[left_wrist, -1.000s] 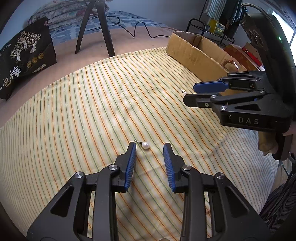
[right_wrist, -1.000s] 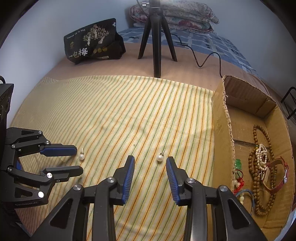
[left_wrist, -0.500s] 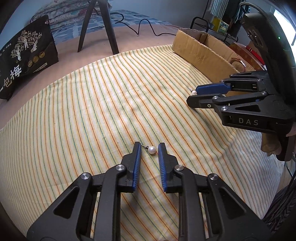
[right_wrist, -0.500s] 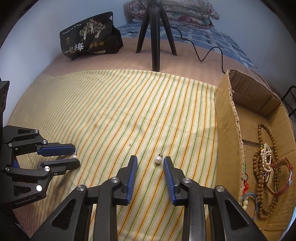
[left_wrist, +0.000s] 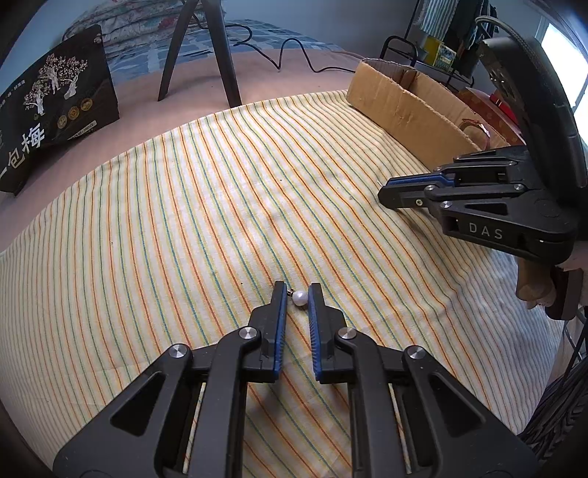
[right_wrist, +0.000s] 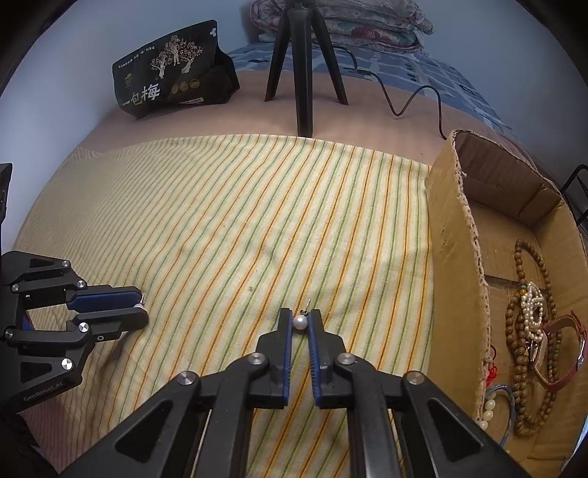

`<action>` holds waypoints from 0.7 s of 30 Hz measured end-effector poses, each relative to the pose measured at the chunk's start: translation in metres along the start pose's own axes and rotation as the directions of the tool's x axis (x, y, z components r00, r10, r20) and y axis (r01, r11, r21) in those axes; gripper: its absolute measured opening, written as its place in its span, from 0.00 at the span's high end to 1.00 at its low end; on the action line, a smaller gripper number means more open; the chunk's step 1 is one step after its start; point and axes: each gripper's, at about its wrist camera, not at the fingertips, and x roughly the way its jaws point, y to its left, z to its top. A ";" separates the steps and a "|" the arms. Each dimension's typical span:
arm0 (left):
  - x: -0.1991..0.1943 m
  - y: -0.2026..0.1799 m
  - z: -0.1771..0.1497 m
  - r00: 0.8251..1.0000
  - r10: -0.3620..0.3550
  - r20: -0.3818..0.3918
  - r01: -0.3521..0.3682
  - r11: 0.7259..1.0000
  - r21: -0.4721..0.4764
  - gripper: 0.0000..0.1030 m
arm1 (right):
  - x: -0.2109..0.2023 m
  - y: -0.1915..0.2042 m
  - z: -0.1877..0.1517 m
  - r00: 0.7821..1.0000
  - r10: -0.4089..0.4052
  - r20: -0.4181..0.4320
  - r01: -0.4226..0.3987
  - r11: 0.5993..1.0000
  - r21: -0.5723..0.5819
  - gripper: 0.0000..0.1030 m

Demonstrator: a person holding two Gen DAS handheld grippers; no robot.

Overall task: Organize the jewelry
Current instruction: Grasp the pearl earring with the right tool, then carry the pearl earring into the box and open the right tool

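Observation:
Two white pearl earrings lie on a striped cloth. My left gripper has its jaws nearly closed around one pearl earring, the pads close to touching it. It also shows in the right wrist view at the left gripper's tips. My right gripper has its pads pressed on the other pearl earring, whose pin sticks out forward. The right gripper shows in the left wrist view at the right. A cardboard box holds wooden bead strings, a pearl bracelet and a red-strapped watch.
A black tripod stands behind the cloth with a cable trailing right. A black snack bag leans at the back left. Folded bedding lies at the back. The box wall borders the cloth's right side.
Both grippers have moved forward and closed in on their pearls. The right jaws now touch their pearl; the left jaws have narrowed to a slim gap around theirs.

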 end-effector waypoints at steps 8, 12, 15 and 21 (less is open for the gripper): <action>-0.007 0.004 0.000 1.000 0.007 0.014 -0.007 1.000 -0.024 0.91 | -0.009 0.000 0.000 1.000 0.009 0.022 -0.009 1.000 0.003 0.95; -0.014 0.005 0.002 1.000 0.011 0.028 -0.010 0.999 -0.036 0.91 | -0.021 0.000 0.002 0.998 0.018 0.053 -0.018 1.000 0.000 0.95; -0.020 0.004 0.005 0.999 0.015 0.045 -0.013 0.999 -0.039 0.91 | -0.032 -0.001 0.004 0.996 0.030 0.081 -0.030 1.000 0.004 0.95; -0.038 -0.006 0.013 0.995 0.010 0.096 -0.005 0.999 -0.044 0.91 | -0.054 -0.004 0.008 0.991 0.032 0.132 -0.034 0.999 0.010 0.95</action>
